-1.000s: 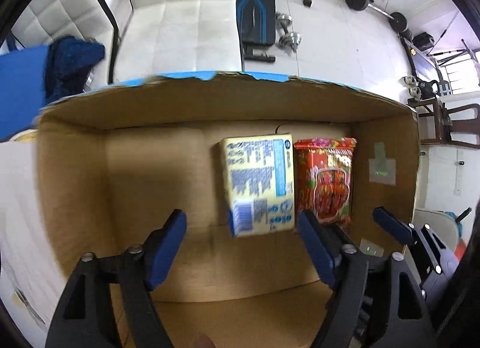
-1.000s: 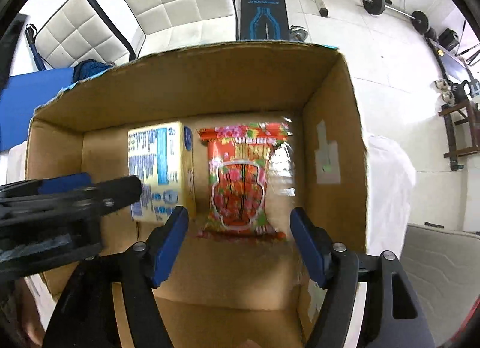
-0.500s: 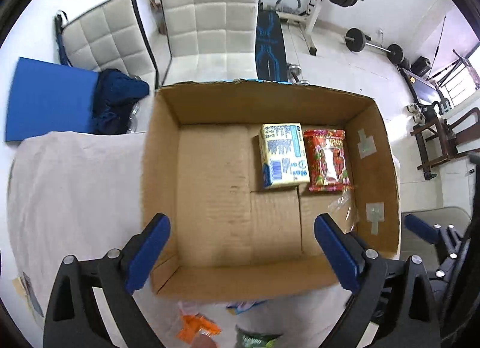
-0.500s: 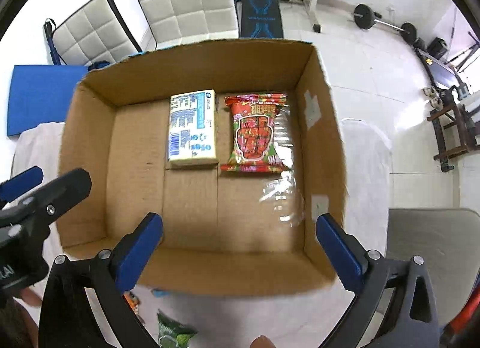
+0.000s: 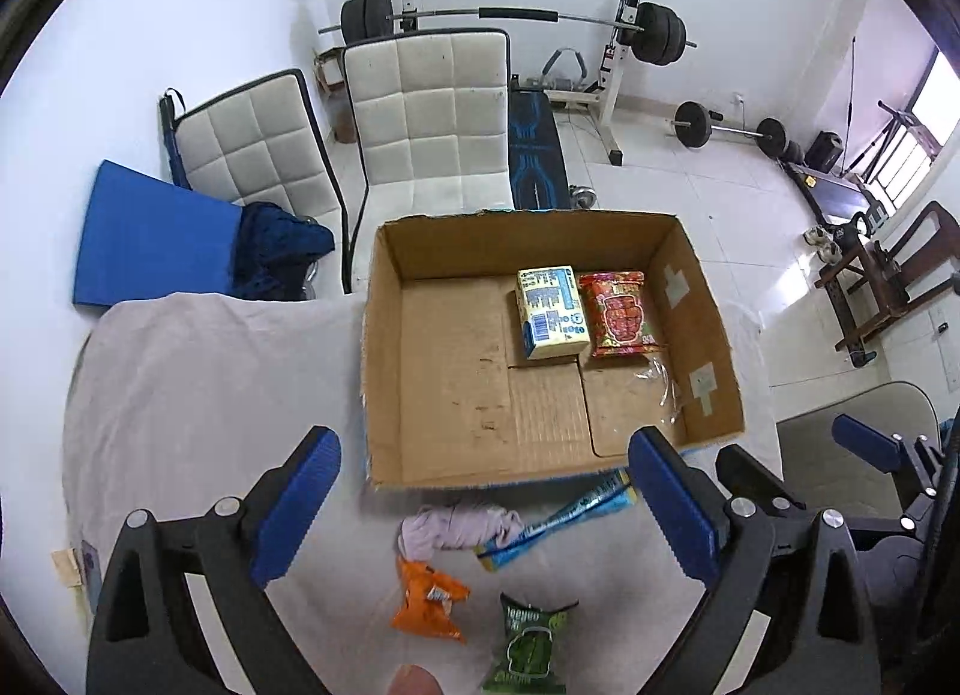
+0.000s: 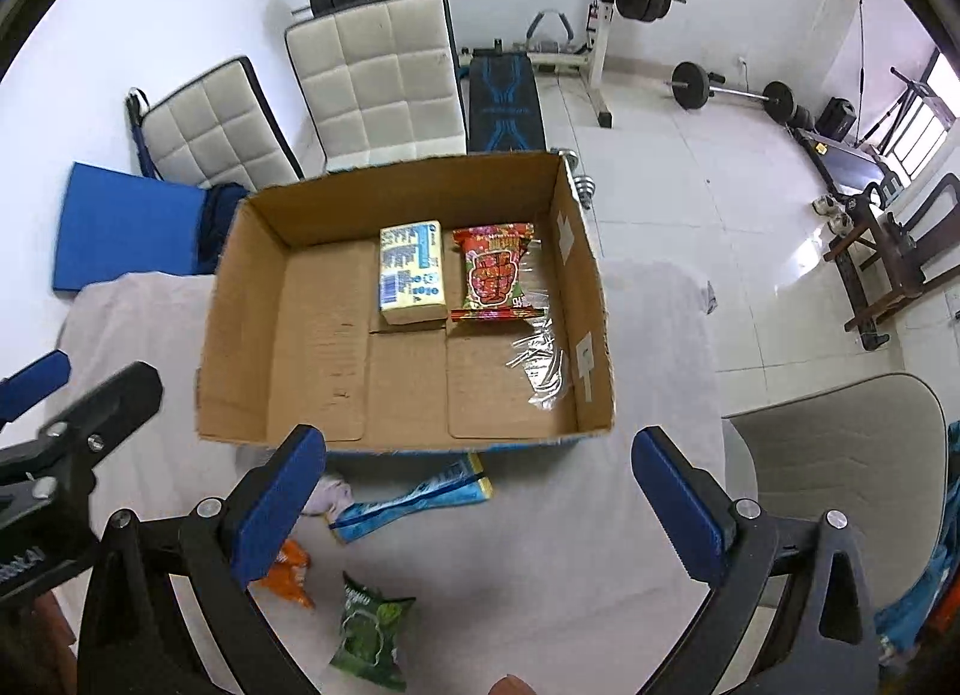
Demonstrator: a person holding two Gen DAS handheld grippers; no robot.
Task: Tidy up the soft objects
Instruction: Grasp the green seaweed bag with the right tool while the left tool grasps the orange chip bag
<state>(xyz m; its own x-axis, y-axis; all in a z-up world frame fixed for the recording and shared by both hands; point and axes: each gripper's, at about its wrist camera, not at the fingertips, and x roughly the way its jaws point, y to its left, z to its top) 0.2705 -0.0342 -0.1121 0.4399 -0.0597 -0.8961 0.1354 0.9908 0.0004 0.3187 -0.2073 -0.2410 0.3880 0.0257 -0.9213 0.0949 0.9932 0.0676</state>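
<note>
— How are the tools held?

— The left tool (image 5: 483, 500) and the right tool (image 6: 480, 500) are both spread wide, and nothing is gripped by either.

— Where are the soft objects found?

— A yellow pack (image 5: 552, 311) and a red snack bag (image 5: 621, 314) are laid side by side in the cardboard box (image 5: 381, 371). On the cloth-covered worktop (image 5: 198, 389), just before the box, a lilac cloth (image 5: 456, 527), a blue wrapper (image 5: 558, 518), an orange packet (image 5: 429, 599) and a green packet (image 5: 531, 644) are seen.
</note>
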